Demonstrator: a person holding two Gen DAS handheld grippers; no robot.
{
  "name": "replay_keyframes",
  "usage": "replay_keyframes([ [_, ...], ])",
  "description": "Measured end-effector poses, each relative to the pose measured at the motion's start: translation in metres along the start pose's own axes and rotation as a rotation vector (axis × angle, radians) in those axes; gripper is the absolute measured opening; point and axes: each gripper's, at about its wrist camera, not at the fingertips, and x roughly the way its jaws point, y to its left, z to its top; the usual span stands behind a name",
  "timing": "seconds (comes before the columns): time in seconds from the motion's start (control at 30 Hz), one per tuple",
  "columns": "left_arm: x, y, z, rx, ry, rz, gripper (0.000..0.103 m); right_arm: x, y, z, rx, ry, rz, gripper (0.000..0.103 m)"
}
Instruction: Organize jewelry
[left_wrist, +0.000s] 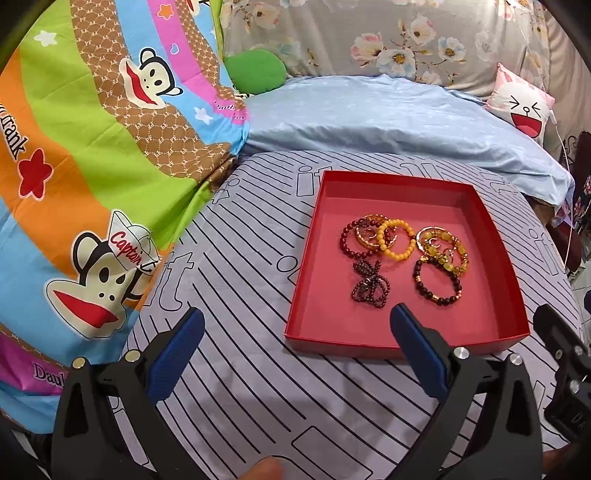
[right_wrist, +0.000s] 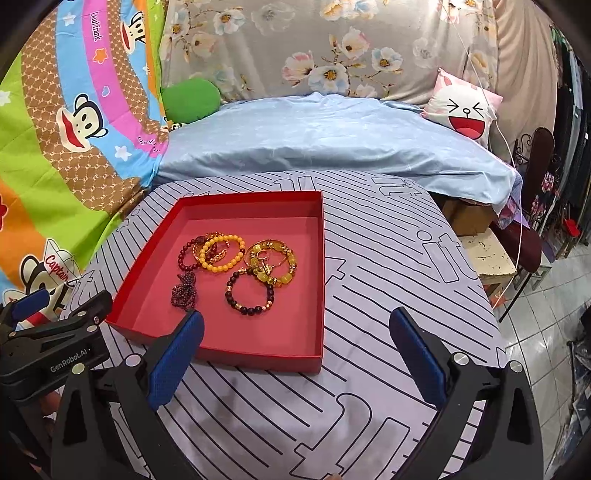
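Striped bedsheet carries the red box with every bracelet already inside — none left outside in view — while the left gripper and right gripper hover wide open, empty.

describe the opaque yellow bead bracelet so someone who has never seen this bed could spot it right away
On the striped sheet sits a shallow red box holding a cluster of bracelets. The yellow bracelet lies in the left group, overlapping a dark red bracelet and a gold chain. Its beads are solid, matte yolk-yellow, unlike the glassy translucent beads to its right.
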Motion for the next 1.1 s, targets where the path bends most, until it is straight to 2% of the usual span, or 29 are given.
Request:
replay_keyframes([
  [0.73,0.004,-0.009,-0.004,0.026,0.009,-0.046,0.096,0.004,0.005,-0.005,-0.001,0.005,0.013,0.097],
  [1.1,0.003,-0.010,-0.005,0.018,0.004,-0.042,0.096,0.004,0.006,-0.006,-0.002,0.008,0.018,0.097],
])
